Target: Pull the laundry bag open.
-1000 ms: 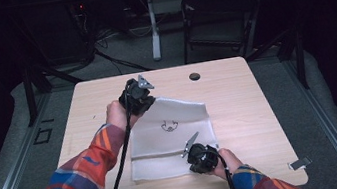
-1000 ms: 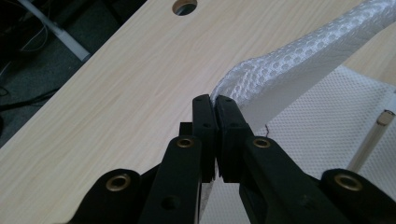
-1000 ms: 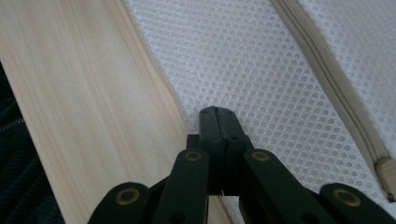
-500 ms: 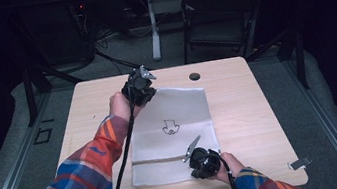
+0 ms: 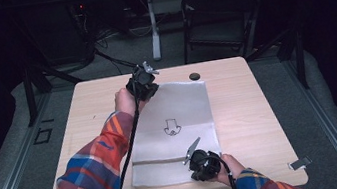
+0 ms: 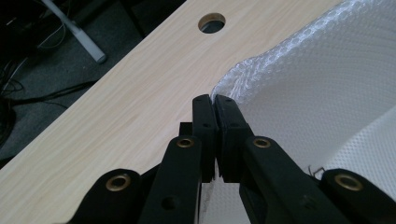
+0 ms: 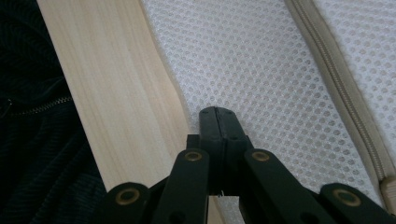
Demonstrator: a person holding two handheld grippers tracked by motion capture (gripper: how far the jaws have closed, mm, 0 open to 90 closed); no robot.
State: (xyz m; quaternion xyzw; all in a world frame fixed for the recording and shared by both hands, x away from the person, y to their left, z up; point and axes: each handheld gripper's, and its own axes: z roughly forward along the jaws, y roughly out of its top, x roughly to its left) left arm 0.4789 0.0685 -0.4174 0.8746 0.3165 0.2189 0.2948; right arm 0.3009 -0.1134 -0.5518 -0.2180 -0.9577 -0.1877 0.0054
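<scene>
Mesh bag (image 5: 174, 129), white, rectangular, lies flat and spread across the middle of the pale wood-grain tabletop (image 5: 252, 112). Fabric is a fine honeycomb net, soft; a small dark printed emblem sits near its centre. Beige zipper strip (image 7: 341, 79) runs across the bag near its 6 o'clock end, ribbed teeth visible in the right gripper view.

Left gripper (image 5: 142, 85), black, at the bag's 11 o'clock corner: jaws pressed together, pinching the puckered mesh edge (image 6: 243, 70), which bunches and lifts slightly off the wood there. Left hand (image 5: 124, 101) grips the body; plaid sleeve behind it.

Right gripper (image 5: 202, 163) at the bag's 5 o'clock corner, close to the zipper: jaws pressed together on the mesh border near the bag's edge, a sliver of net caught between them in the right gripper view.

Round cable hole (image 5: 194, 76) in the tabletop at 12 o'clock, just beyond the bag's far edge. Black folding chair (image 5: 218, 16) past the tabletop at 1 o'clock.
</scene>
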